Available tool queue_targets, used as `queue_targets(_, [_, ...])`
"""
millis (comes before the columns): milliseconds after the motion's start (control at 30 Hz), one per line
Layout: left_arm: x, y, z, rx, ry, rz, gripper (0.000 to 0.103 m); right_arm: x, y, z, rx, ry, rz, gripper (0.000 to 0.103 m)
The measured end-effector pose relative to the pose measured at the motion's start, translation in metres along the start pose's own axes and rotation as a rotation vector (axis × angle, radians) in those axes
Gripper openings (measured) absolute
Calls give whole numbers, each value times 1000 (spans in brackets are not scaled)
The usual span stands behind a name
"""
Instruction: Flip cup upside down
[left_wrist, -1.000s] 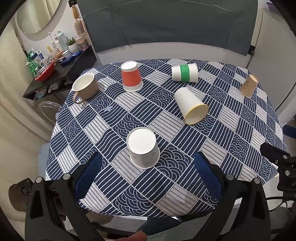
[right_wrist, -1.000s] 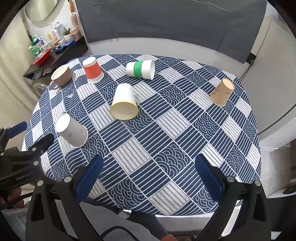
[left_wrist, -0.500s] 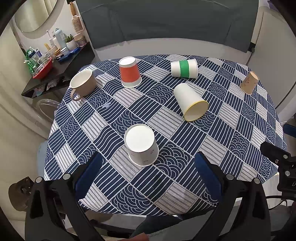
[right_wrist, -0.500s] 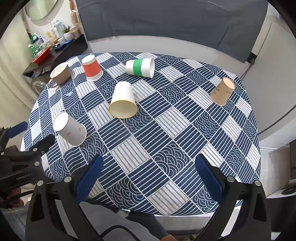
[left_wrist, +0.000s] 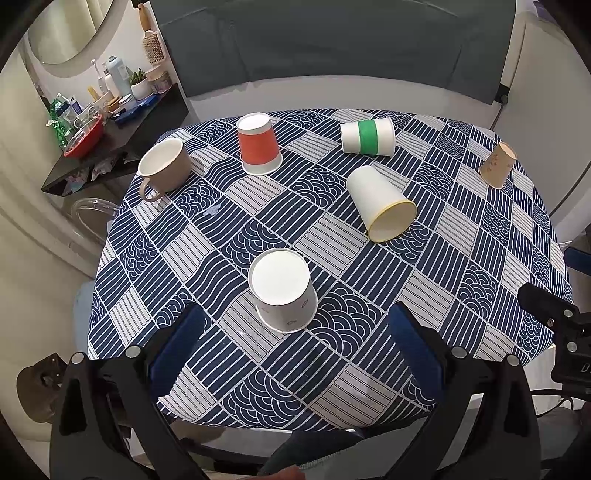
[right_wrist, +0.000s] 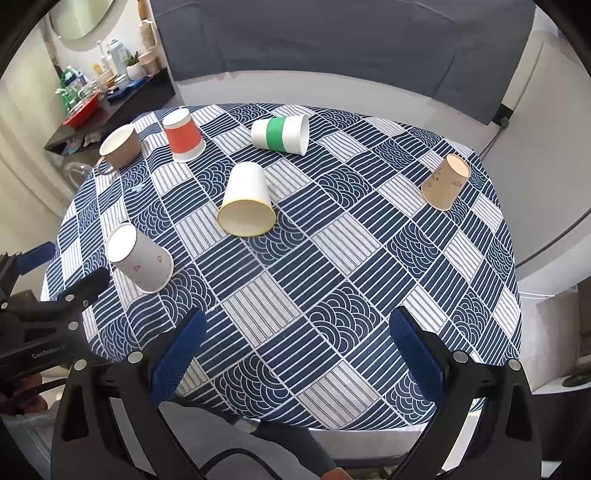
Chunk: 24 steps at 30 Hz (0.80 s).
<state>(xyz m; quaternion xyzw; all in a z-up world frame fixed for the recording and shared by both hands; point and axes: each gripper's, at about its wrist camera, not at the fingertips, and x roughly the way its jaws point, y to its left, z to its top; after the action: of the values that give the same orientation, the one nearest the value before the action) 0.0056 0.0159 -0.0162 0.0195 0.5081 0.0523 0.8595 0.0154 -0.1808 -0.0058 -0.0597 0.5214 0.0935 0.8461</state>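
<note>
Both tools hang above the near edge of the table (left_wrist: 155, 236), neither touching anything: the left gripper (left_wrist: 295, 343) has its blue pads spread wide with nothing between them, and the right gripper (right_wrist: 299, 343) is likewise agape and empty. Three paper cups already stand rim-down: the white cup with small prints (left_wrist: 282, 291) near the left gripper, the orange cup (left_wrist: 258, 143) at the far left, and the tan cup (right_wrist: 445, 181) at the far right. Still to turn are probably the yellow-rimmed white cup (right_wrist: 246, 201) lying on its side mid-table with its mouth toward the near edge, the green-banded cup (right_wrist: 281, 133) on its side behind it, and the brown mug (left_wrist: 166, 166) tilted at the far left. The yellow-rimmed cup looks the likeliest next target, roughly ahead of the right gripper. To do it well, come in low from the near side, straddle the body across its width rather than its length, and squeeze gently, since thin paper will likely crush or squirt away; then lift clear, rotate the wrist until the rim faces down, and set it flat on the cloth before letting go
</note>
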Motion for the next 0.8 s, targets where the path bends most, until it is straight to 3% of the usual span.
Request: queue_targets(800, [3,2,-1,0,9,6,97,2,9,-2,-34,3,-11,95])
